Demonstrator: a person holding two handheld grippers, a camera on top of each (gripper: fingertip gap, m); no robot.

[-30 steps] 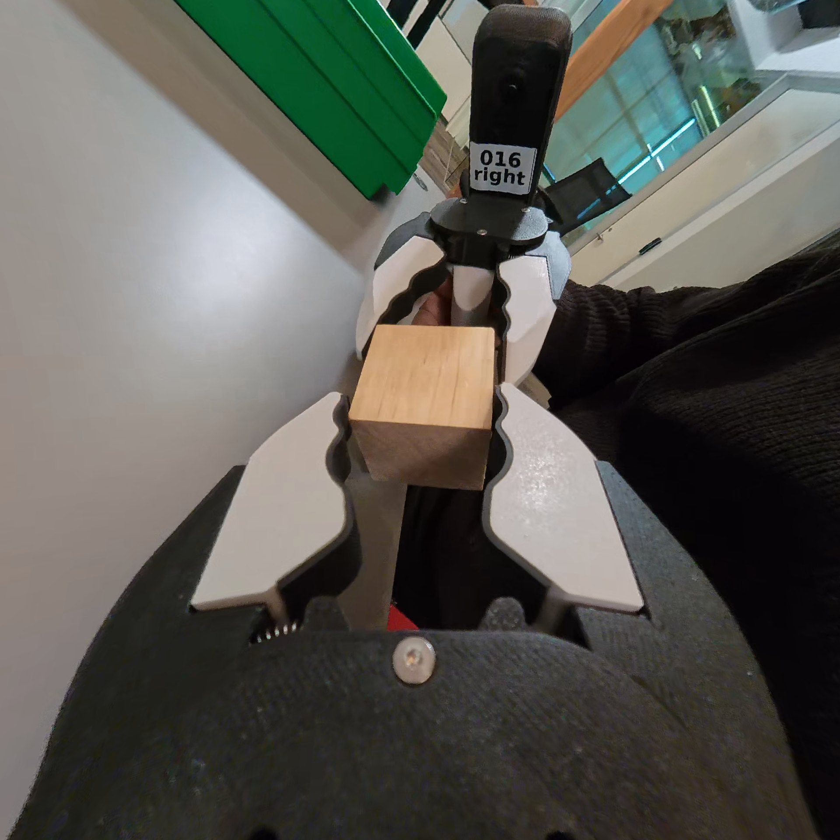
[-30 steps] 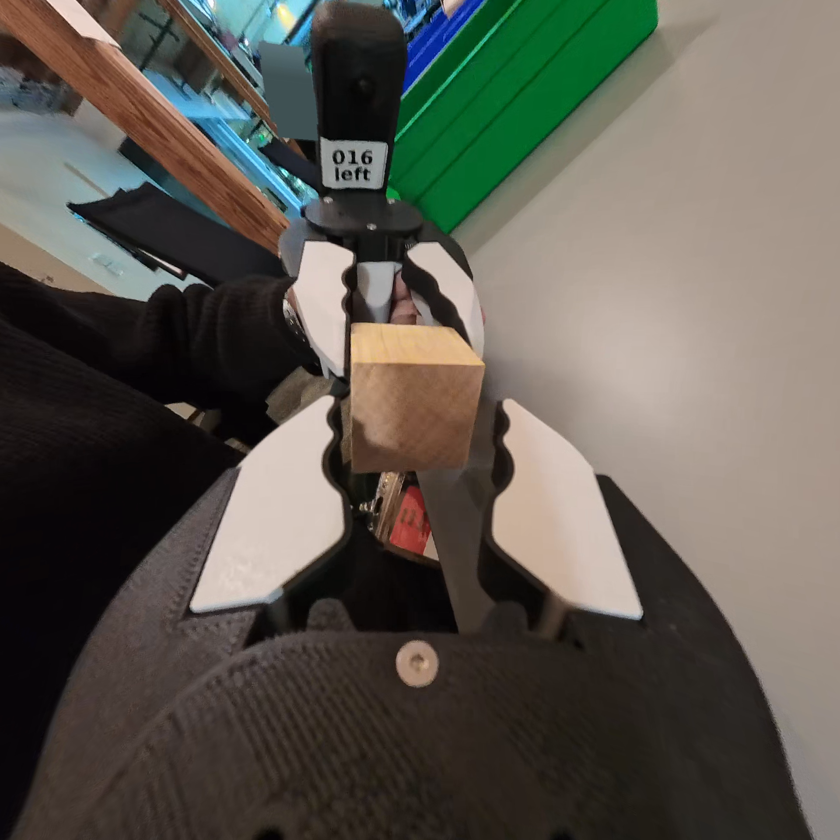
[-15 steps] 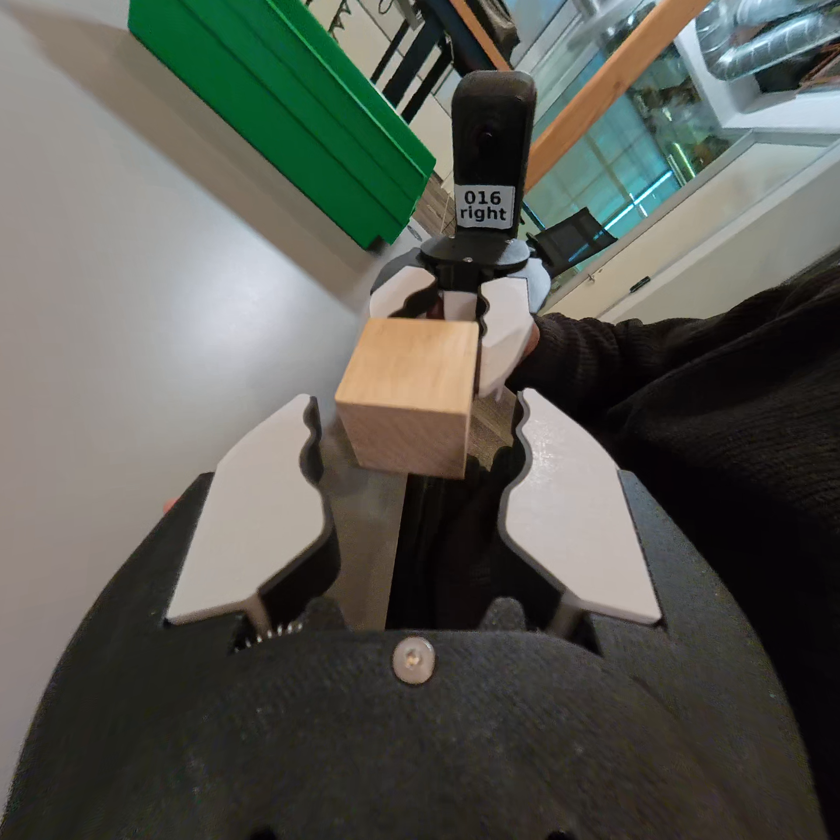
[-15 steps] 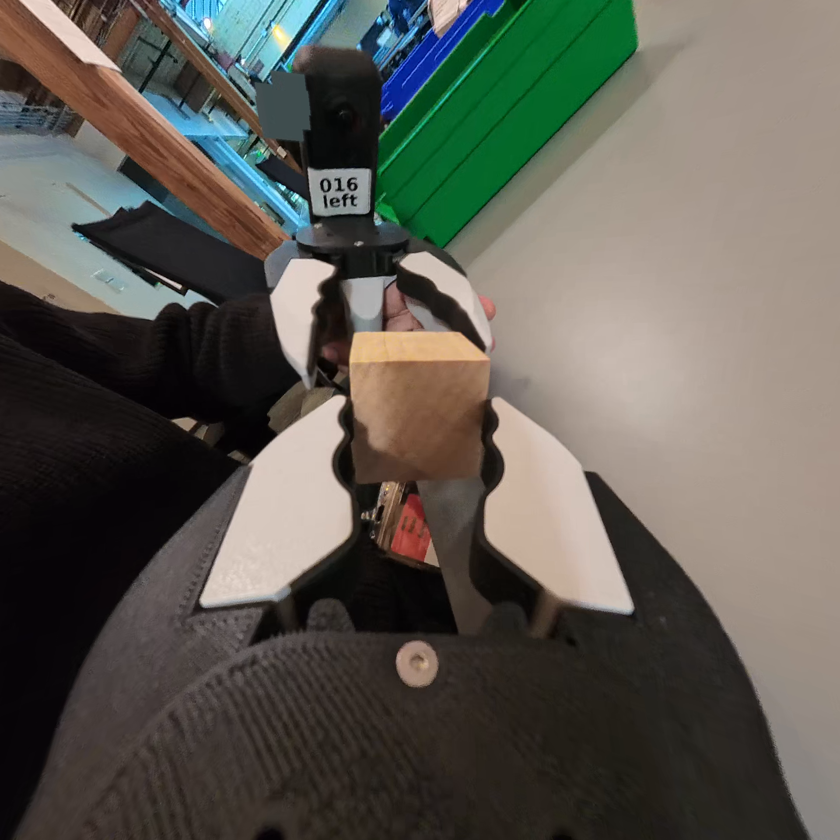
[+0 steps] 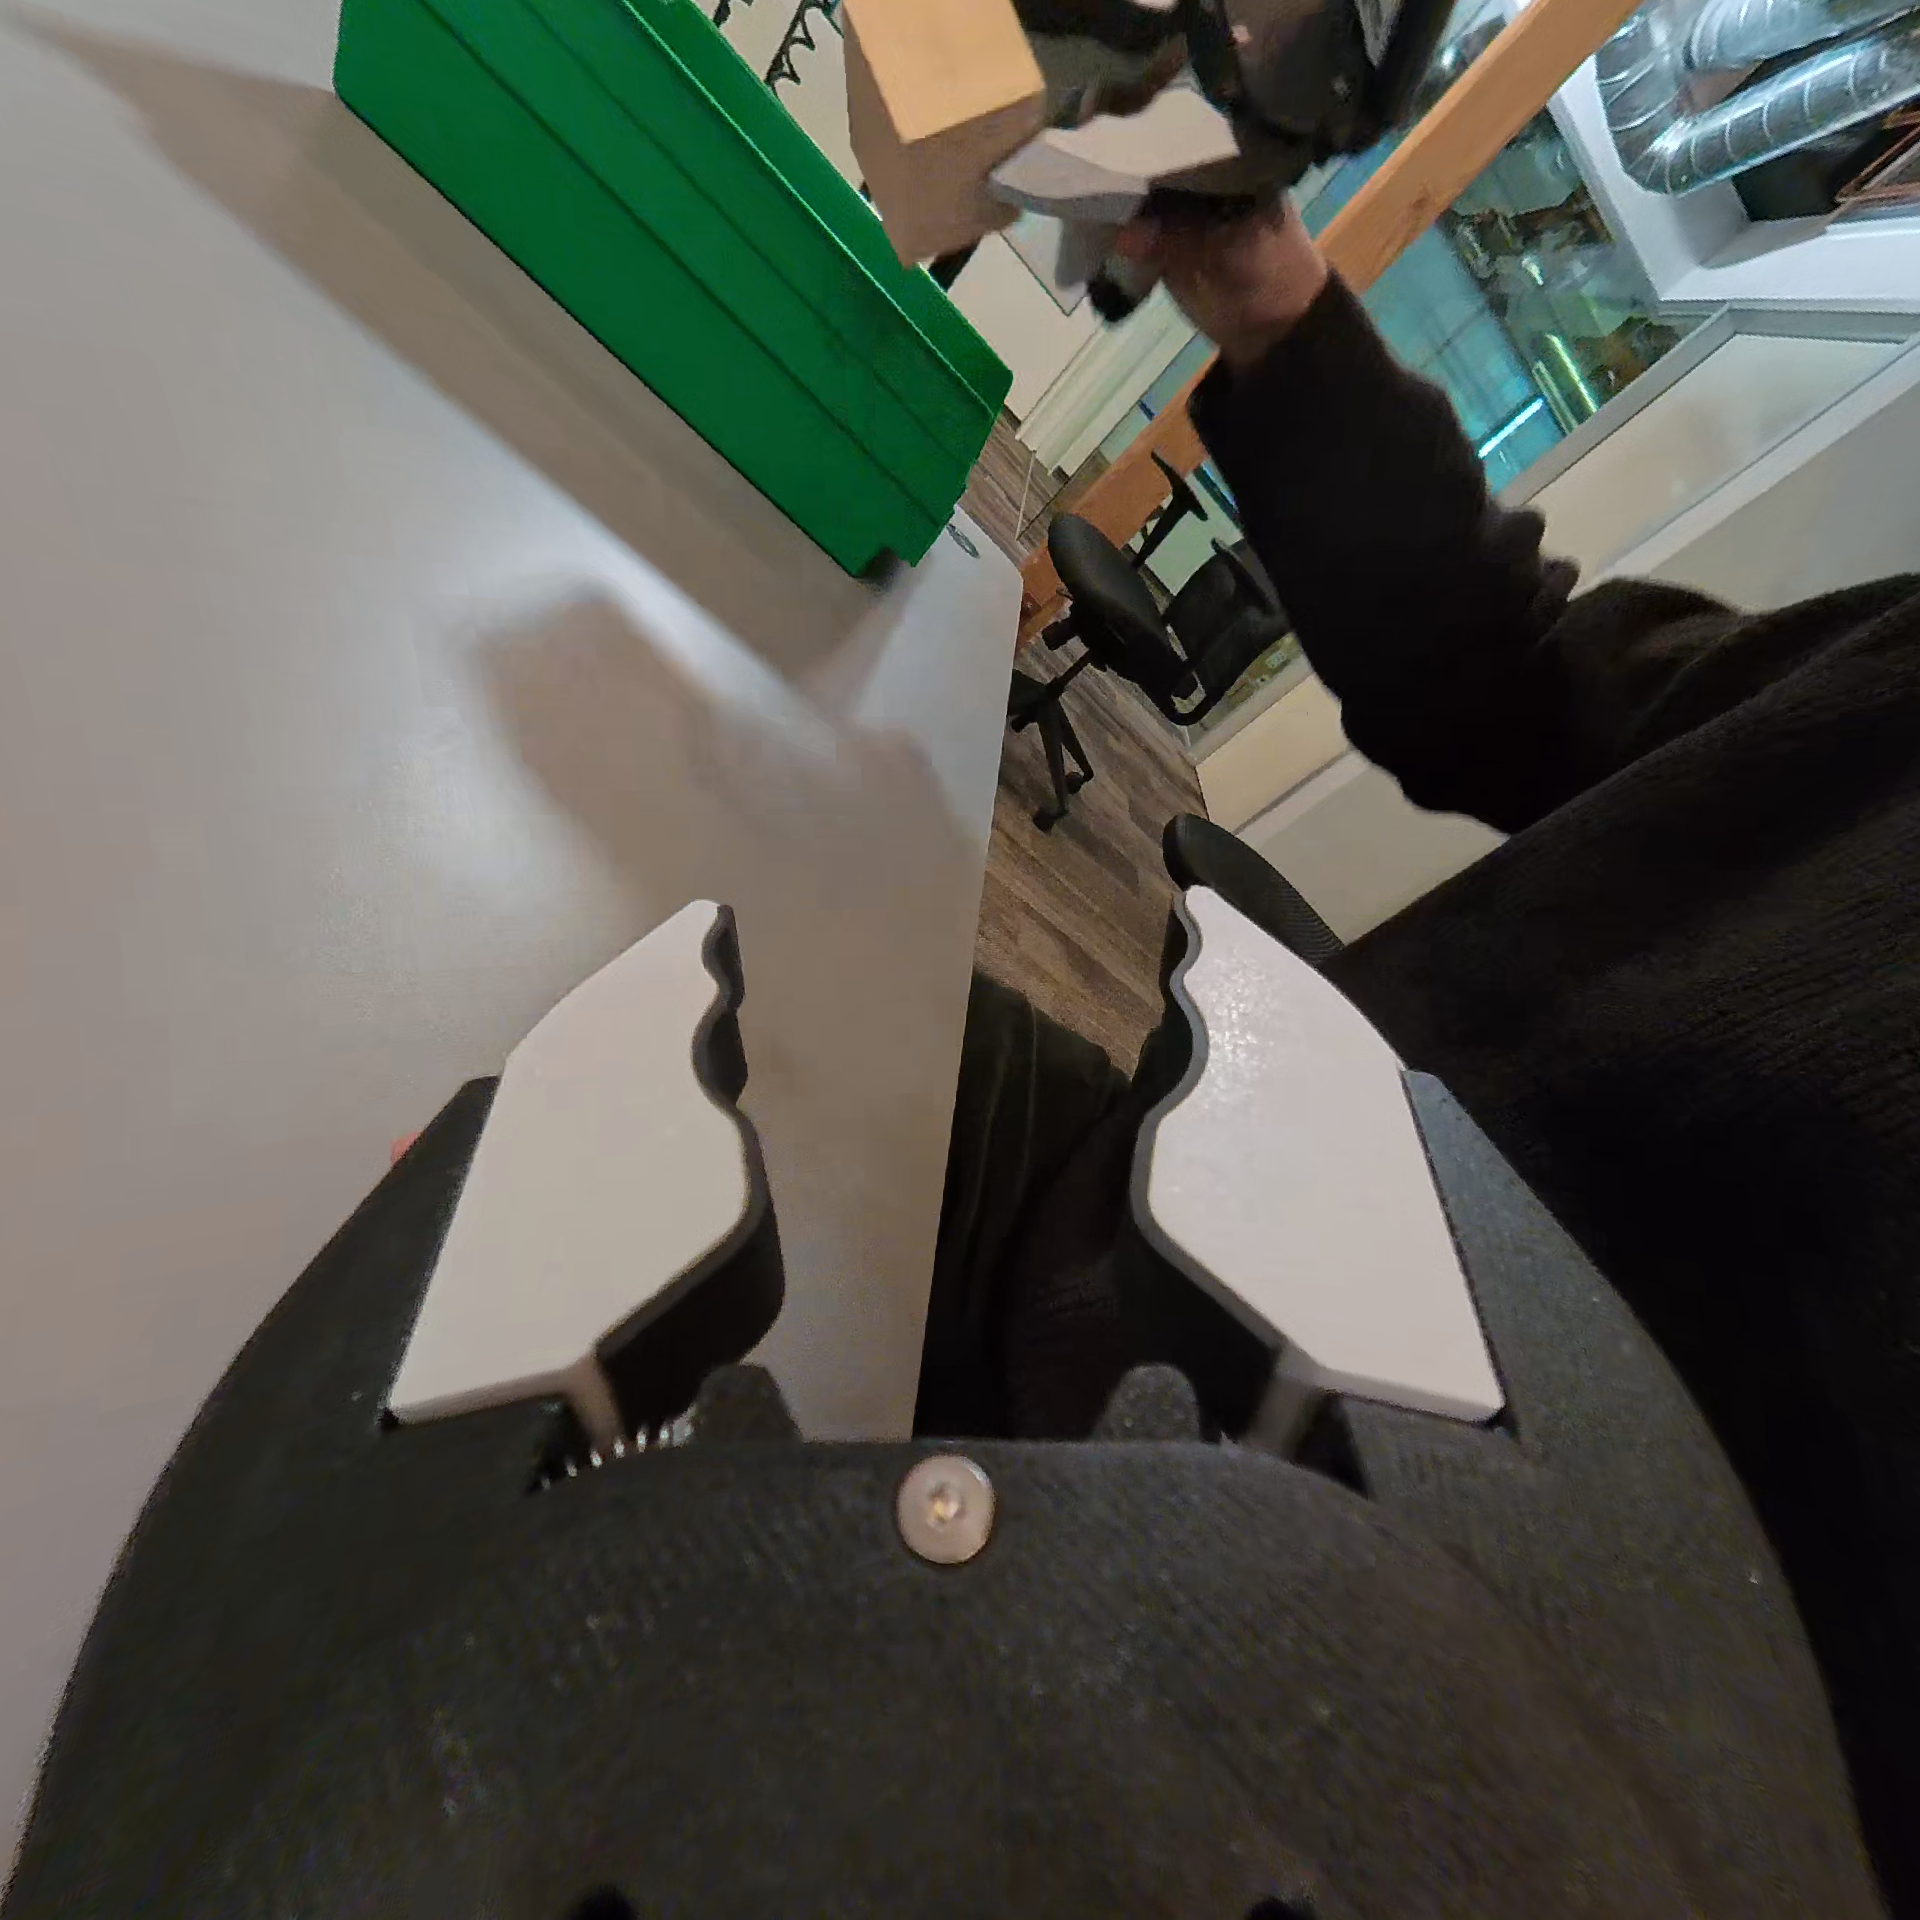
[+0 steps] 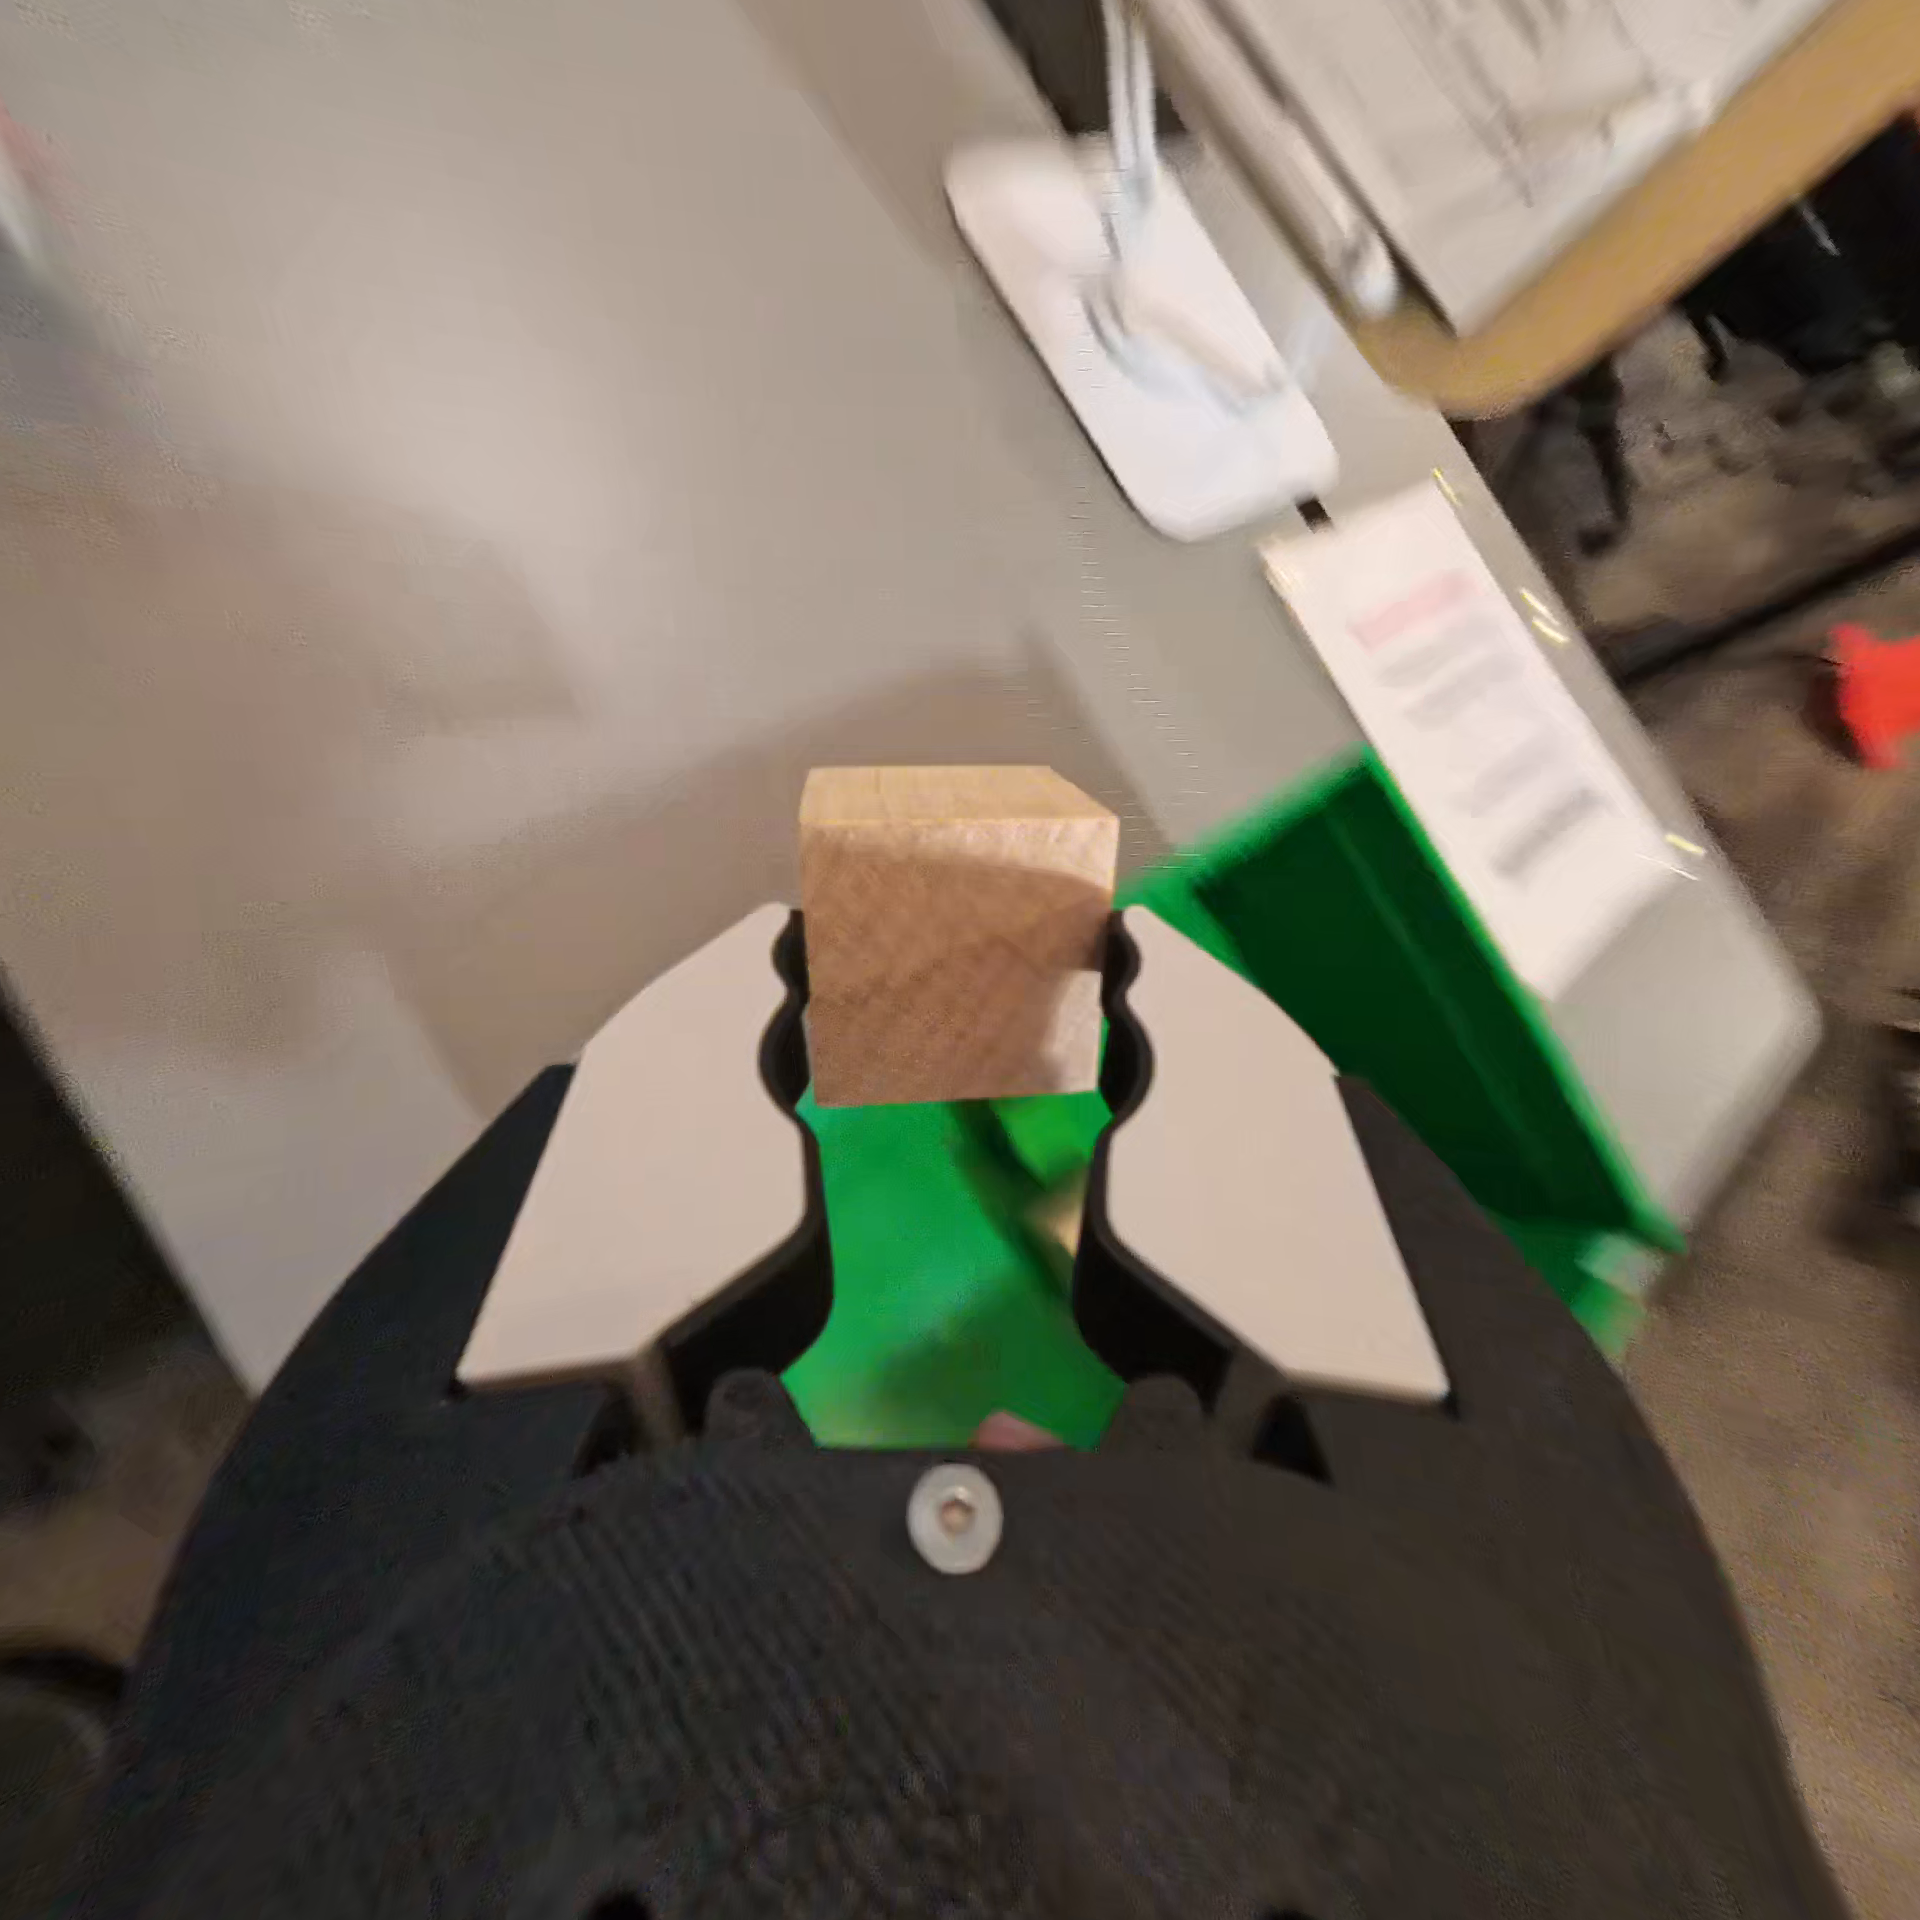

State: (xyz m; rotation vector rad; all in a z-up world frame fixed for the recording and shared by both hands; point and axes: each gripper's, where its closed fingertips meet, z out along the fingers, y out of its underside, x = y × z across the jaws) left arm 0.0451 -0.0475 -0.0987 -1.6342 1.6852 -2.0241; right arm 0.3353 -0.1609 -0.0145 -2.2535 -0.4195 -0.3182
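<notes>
A light wooden cube (image 6: 951, 997) sits clamped between the white fingertips of my right gripper (image 6: 956, 920), which is shut on it and holds it in the air above a green bin (image 6: 1403, 997). In the left wrist view the same cube (image 5: 935, 104) shows at the top, high above the table, with a right gripper finger (image 5: 1101, 166) against it and a hand in a black sleeve (image 5: 1382, 499) behind. My left gripper (image 5: 956, 914) is open and empty, hovering at the grey table's edge (image 5: 935, 935).
The green bin (image 5: 675, 260) stands at the table's far end. A white power strip (image 6: 1132, 332) and a white printed sheet (image 6: 1475, 727) lie on the table beyond it. Office chairs (image 5: 1122, 613) stand on the wood floor. A person's black-clothed body (image 5: 1662, 1039) fills the right.
My left gripper opened and let go of the cube. My right gripper closed on it and carried it up and away, over the green bin.
</notes>
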